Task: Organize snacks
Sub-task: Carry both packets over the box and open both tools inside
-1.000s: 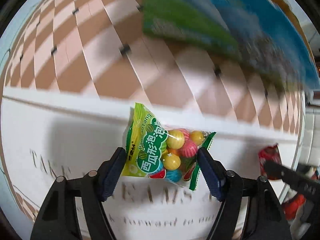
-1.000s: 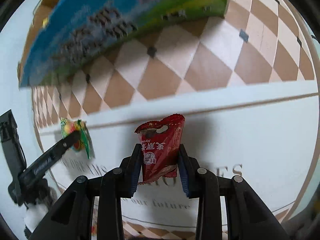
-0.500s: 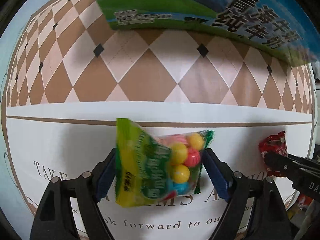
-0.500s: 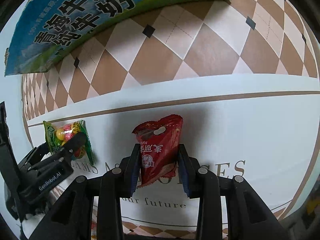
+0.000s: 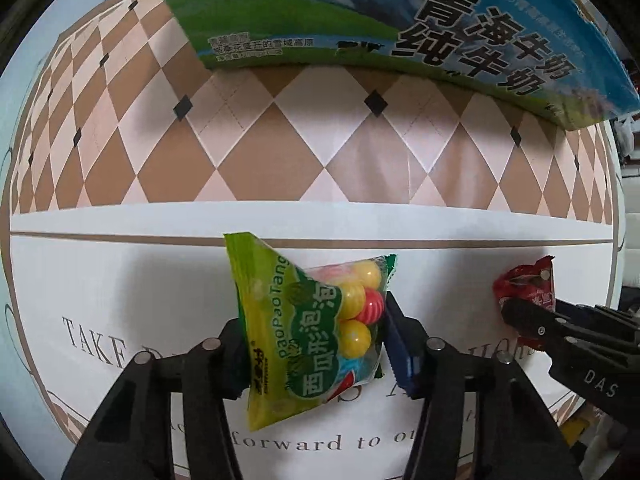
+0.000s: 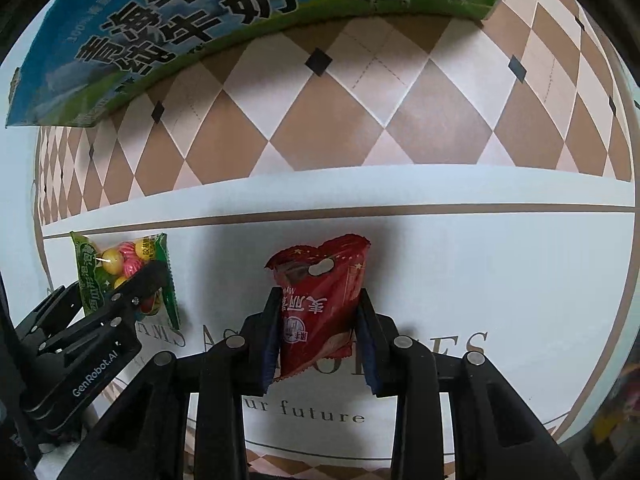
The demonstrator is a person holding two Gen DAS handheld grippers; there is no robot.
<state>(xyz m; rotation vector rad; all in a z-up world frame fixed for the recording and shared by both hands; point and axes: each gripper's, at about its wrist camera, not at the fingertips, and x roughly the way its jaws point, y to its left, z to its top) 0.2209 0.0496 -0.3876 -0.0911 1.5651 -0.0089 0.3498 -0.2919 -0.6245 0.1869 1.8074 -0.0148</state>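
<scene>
— Two packets up? Start big.
— Milk carton (image 5: 400,16) far; counter (image 5: 120,280) below. Left tool (image 5: 316,344), jaws just closed, clamps the green gumball bag (image 5: 304,328); right tool (image 6: 318,336) pinches the red snack packet (image 6: 320,300).
</scene>
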